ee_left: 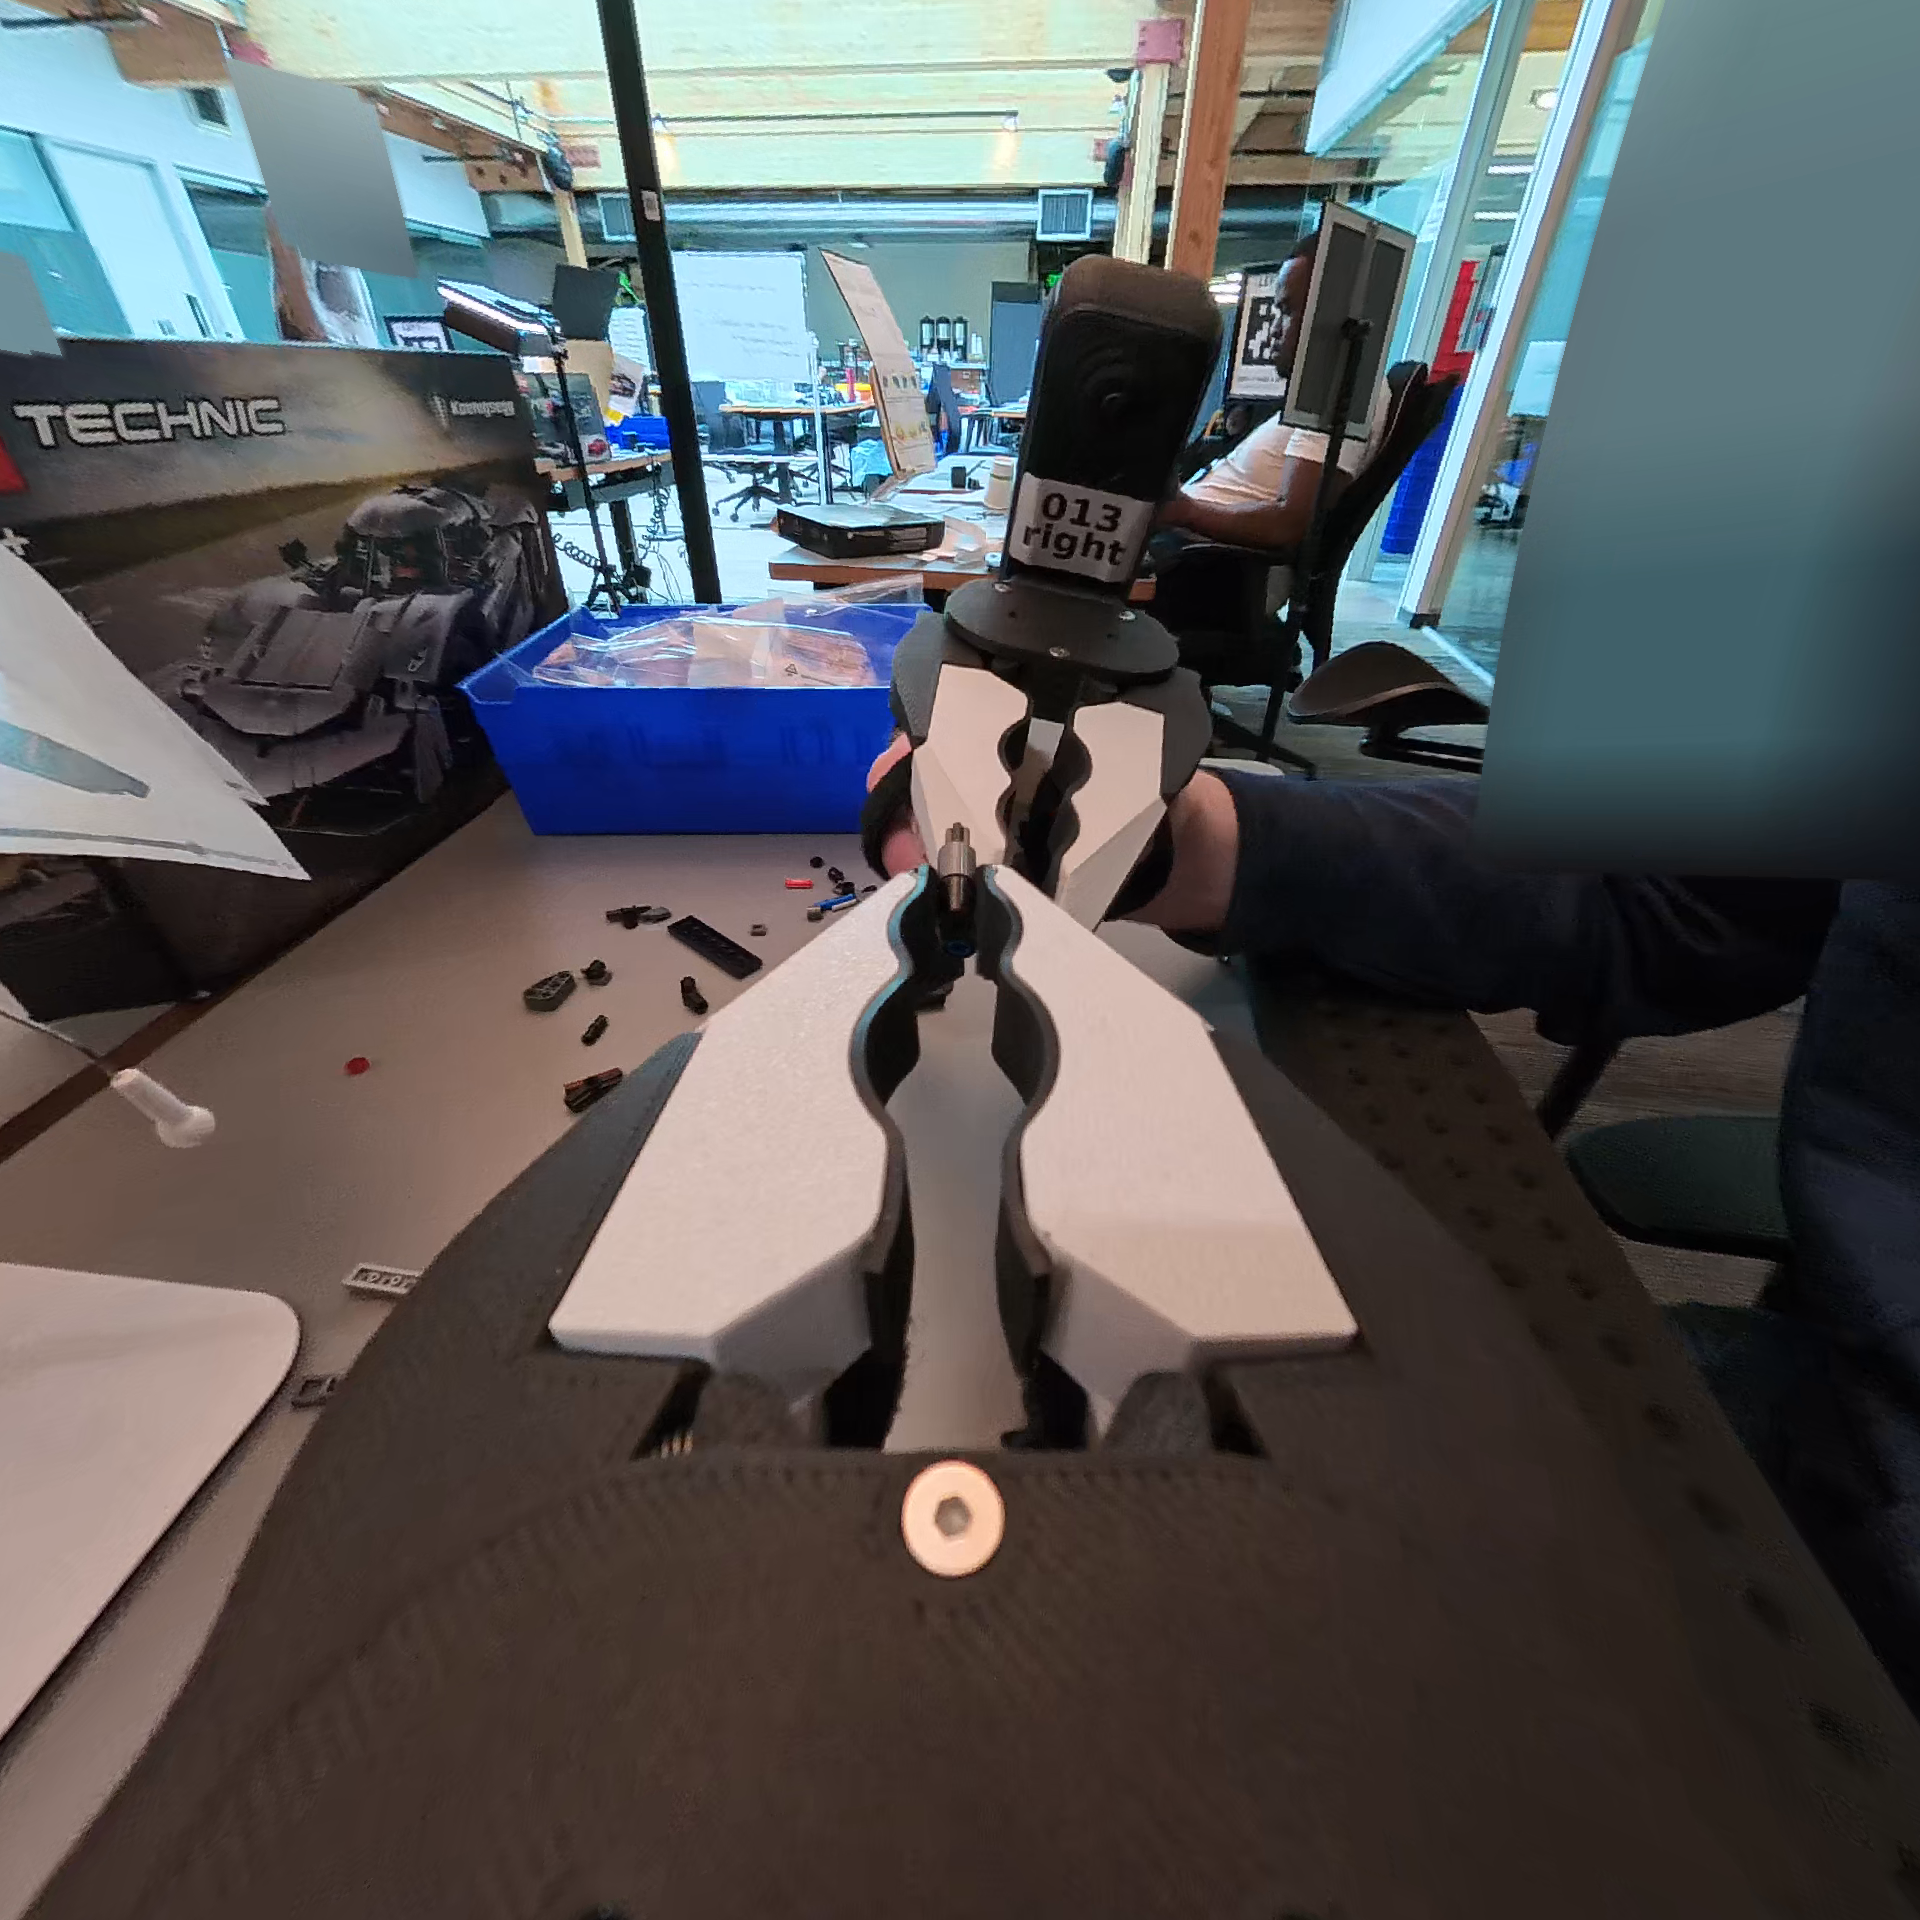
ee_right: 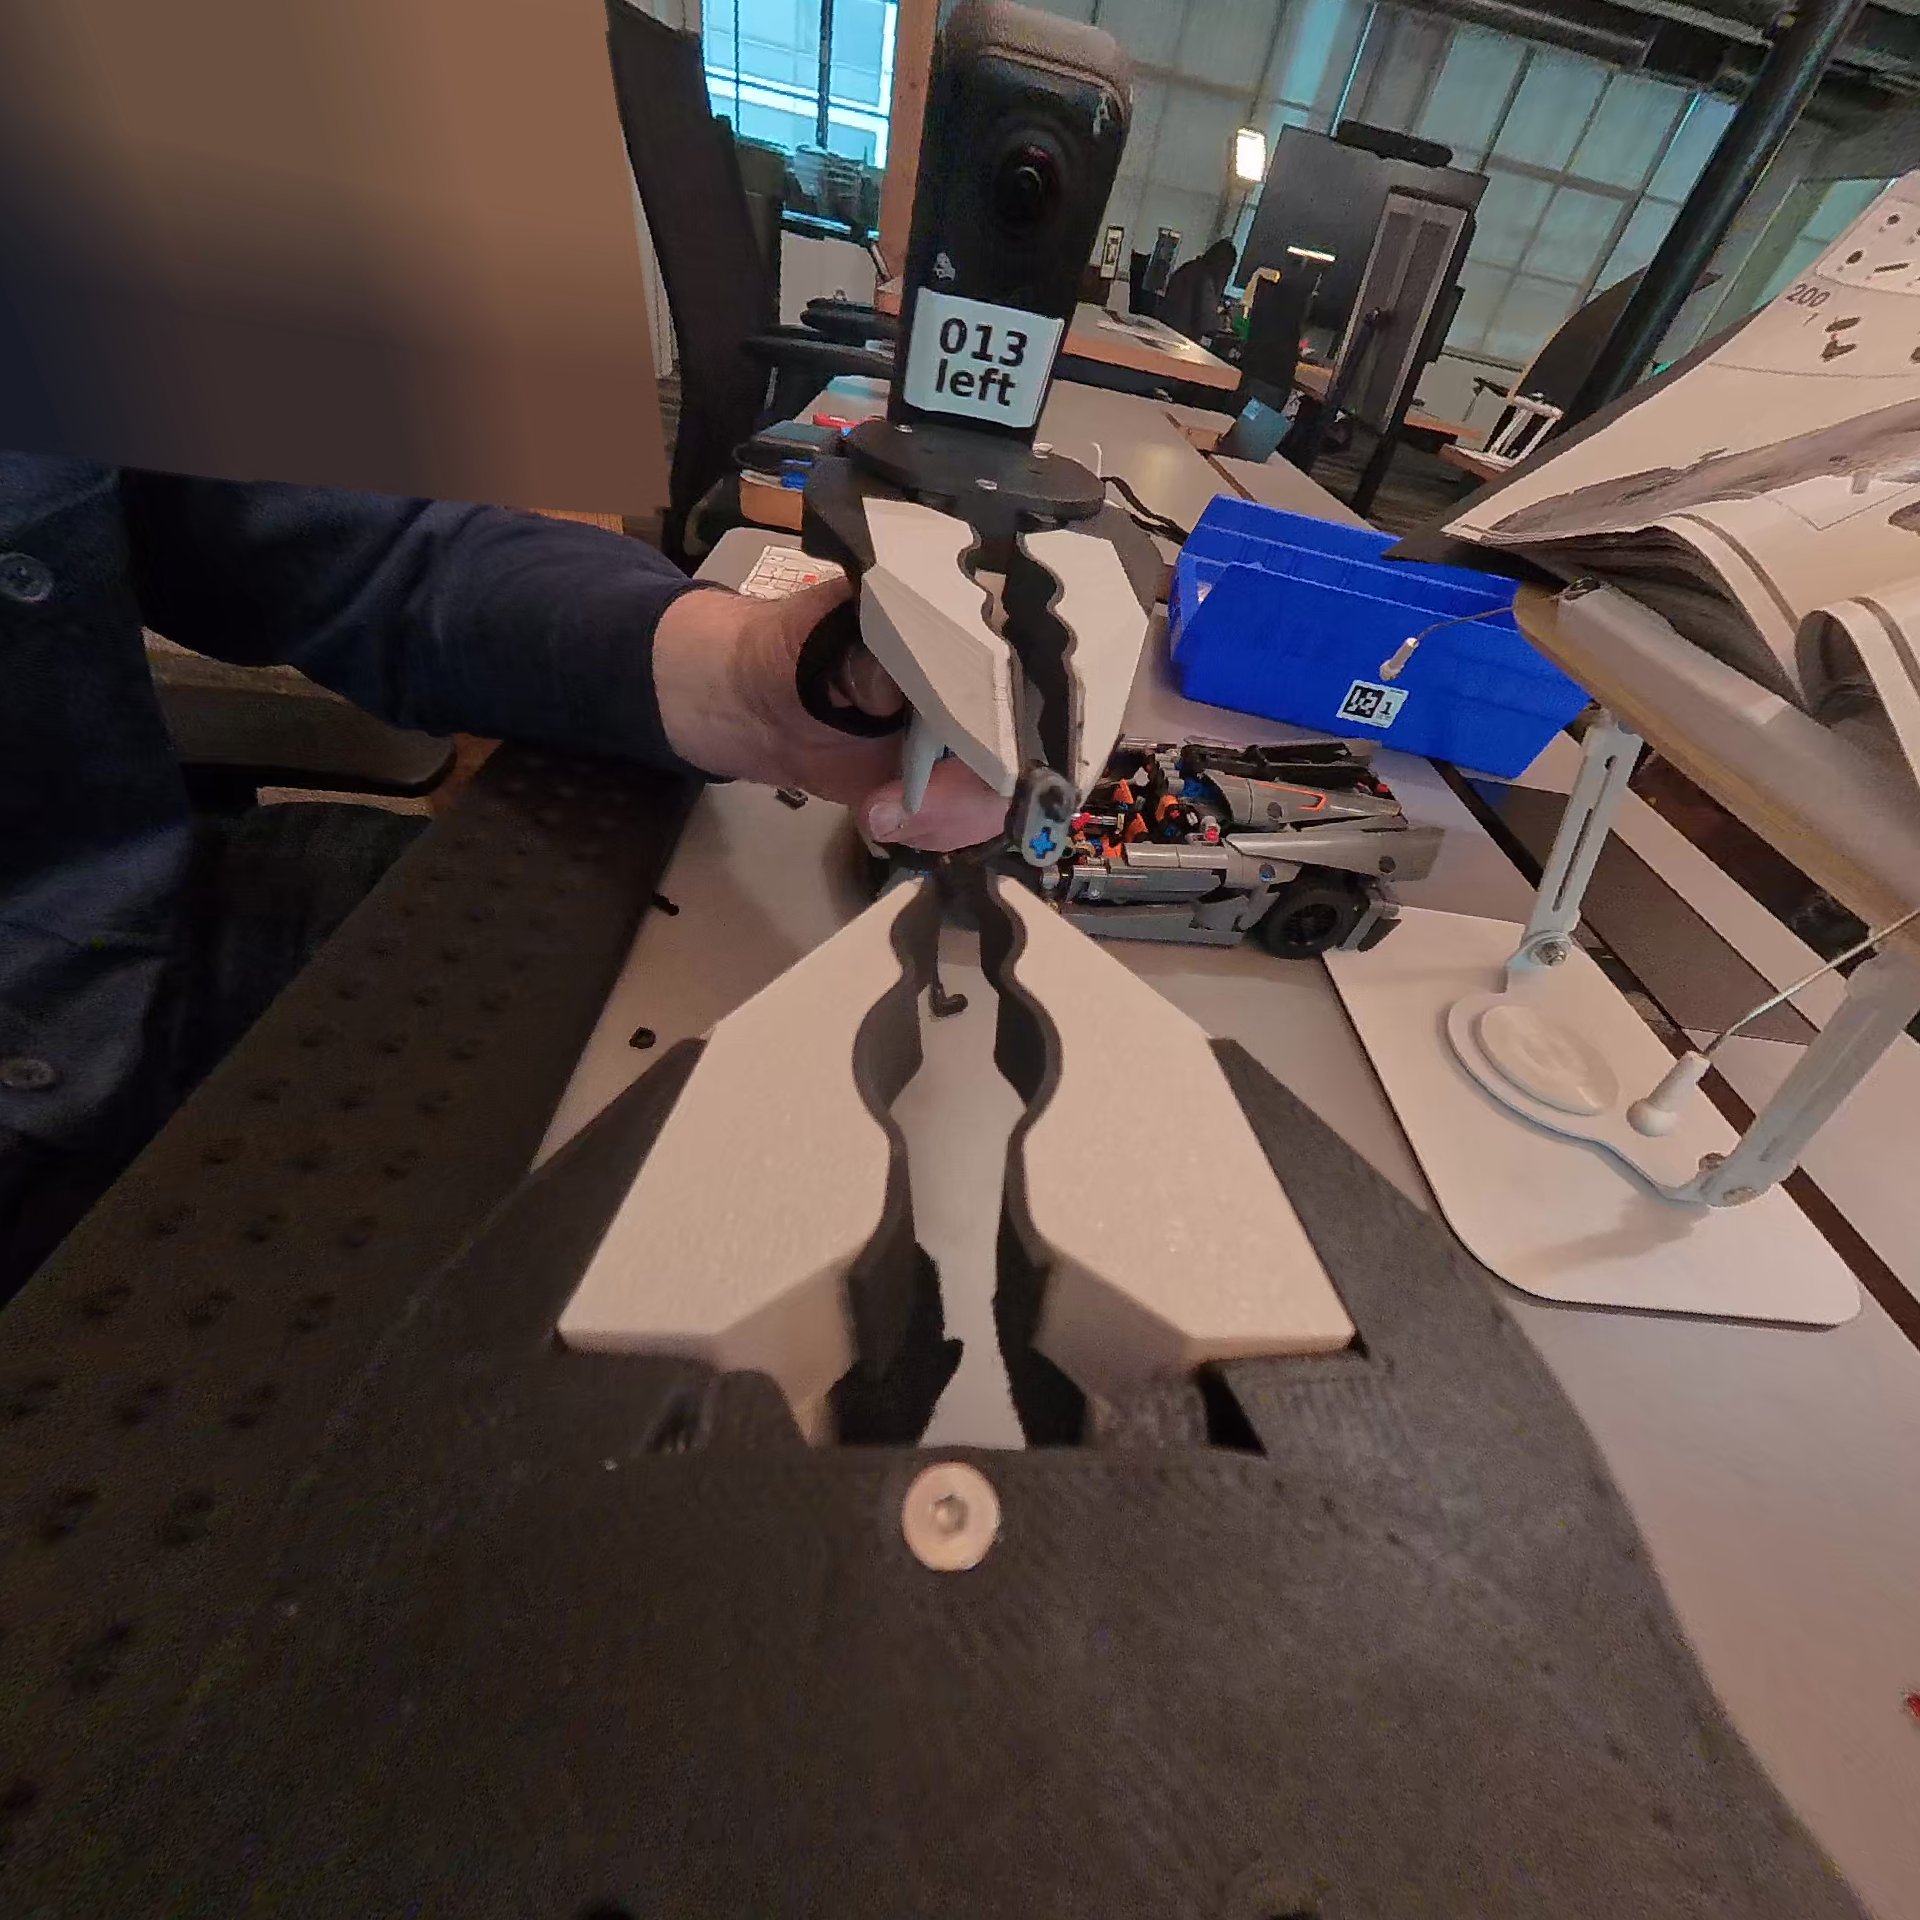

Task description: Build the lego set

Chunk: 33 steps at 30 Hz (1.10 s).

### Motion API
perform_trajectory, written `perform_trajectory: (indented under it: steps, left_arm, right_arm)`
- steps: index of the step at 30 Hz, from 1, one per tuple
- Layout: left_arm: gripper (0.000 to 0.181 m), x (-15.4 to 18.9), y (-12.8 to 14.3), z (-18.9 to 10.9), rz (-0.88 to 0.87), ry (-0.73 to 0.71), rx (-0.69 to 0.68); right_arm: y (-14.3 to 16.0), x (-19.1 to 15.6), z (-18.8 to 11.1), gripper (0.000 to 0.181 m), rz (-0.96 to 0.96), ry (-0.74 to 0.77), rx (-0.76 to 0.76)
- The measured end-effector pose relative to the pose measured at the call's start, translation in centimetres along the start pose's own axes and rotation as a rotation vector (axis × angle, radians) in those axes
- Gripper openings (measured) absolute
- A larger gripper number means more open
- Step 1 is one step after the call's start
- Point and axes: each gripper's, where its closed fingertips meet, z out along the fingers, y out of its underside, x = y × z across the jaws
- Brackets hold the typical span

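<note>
Centre frame in the left wrist view, a small grey lego piece (ee_left: 954, 868) with a blue pin sits pinched in the left gripper (ee_left: 954, 904), jaws nearly closed on it. The right gripper (ee_right: 951, 914) faces it, clamped on a thin black piece (ee_right: 943, 966). I'd line up the axes squarely and press gently; the half-built car (ee_right: 1236, 857) waits on the table (ee_right: 1662, 1558), right of centre.

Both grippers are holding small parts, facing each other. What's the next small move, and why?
Probably ease the right gripper forward, lining its thin black piece up with the grey connector pinched in the left gripper. Both parts are held at the fingertips, close together but apparently not yet joined, so a small aligning approach seems the sensible step.
</note>
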Motion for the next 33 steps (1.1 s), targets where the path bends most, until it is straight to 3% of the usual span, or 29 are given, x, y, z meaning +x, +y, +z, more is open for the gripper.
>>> perform_trajectory:
  steps: [24,33]
  left_arm:
    - [0.005,-1.3,0.0,0.0,-0.086,-0.057,0.042]
    - [0.005,-1.6,0.2,0.0,-0.101,-0.067,0.038]
  right_arm:
    - [0.0,0.9,0.3,0.006,-0.018,0.074,-0.018]
    - [0.8,1.3,0.5,0.021,-0.044,0.116,-0.084]
